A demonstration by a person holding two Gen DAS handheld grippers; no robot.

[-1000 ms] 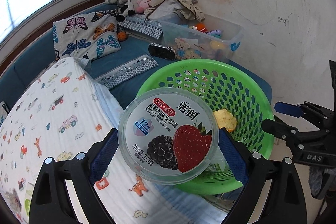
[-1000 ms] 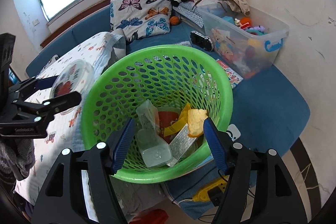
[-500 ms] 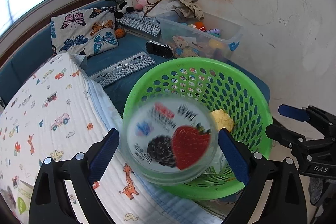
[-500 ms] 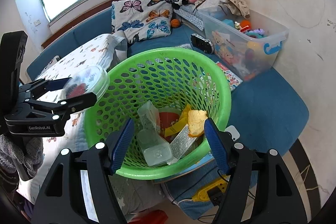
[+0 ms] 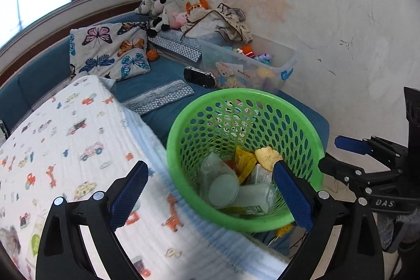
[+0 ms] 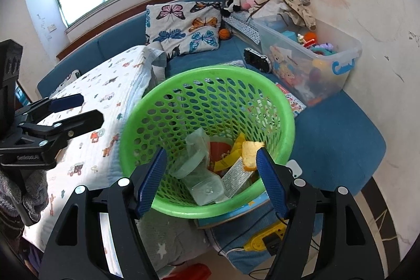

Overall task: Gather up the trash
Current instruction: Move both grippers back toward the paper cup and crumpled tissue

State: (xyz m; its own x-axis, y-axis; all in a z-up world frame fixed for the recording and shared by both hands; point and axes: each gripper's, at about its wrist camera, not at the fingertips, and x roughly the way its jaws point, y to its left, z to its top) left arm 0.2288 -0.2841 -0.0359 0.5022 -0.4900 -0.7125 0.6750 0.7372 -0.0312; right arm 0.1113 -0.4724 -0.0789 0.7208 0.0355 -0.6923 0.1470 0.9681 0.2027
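Observation:
A green perforated basket stands on the blue couch beside a quilt. The yogurt cup lies on its side among the trash inside, its pale round end facing up. Around it are a clear plastic box, a yellow wrapper and a piece of bread. My left gripper hovers open and empty above the basket's near-left side. At the basket's right side my right gripper is open too, with nothing between its pads.
A car-print quilt covers the couch left of the basket. Behind it are a butterfly pillow, a black handheld console, a clear toy bin and plush toys by the stained wall. A yellow device with cables lies below the basket.
My left gripper let go of the yogurt cup, which dropped into the basket. That gripper moved over toward the basket. The right gripper stayed put.

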